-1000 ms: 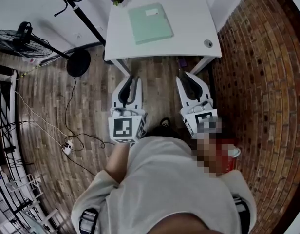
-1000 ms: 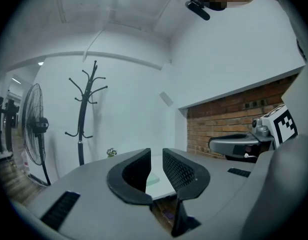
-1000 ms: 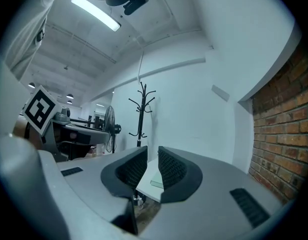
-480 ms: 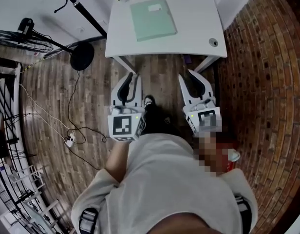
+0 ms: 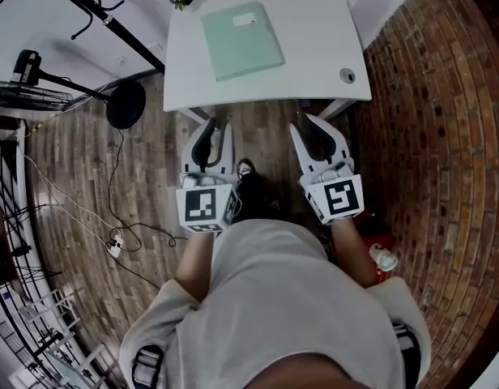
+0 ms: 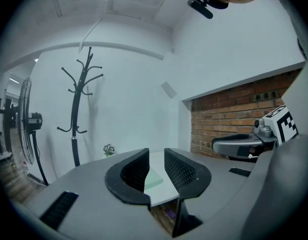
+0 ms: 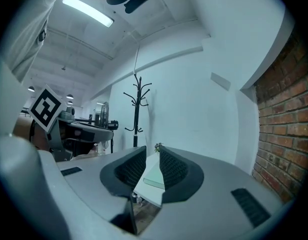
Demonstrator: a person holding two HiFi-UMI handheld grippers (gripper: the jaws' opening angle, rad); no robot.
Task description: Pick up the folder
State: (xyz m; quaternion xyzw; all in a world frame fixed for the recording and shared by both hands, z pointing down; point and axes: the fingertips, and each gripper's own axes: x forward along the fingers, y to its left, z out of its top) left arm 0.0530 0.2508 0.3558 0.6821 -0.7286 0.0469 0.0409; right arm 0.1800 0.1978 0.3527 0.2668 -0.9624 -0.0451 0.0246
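Lying flat at my 12 o'clock, the green folder (image 5: 242, 40) rests on the white table (image 5: 314, 55). My left gripper (image 5: 215, 128) and right gripper (image 5: 313, 130) hover short of the table's near edge, jaws slightly apart (just been opening), gripping nothing.

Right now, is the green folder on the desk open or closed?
Closed: the green folder lies flat on the white desk, one cover with label up.
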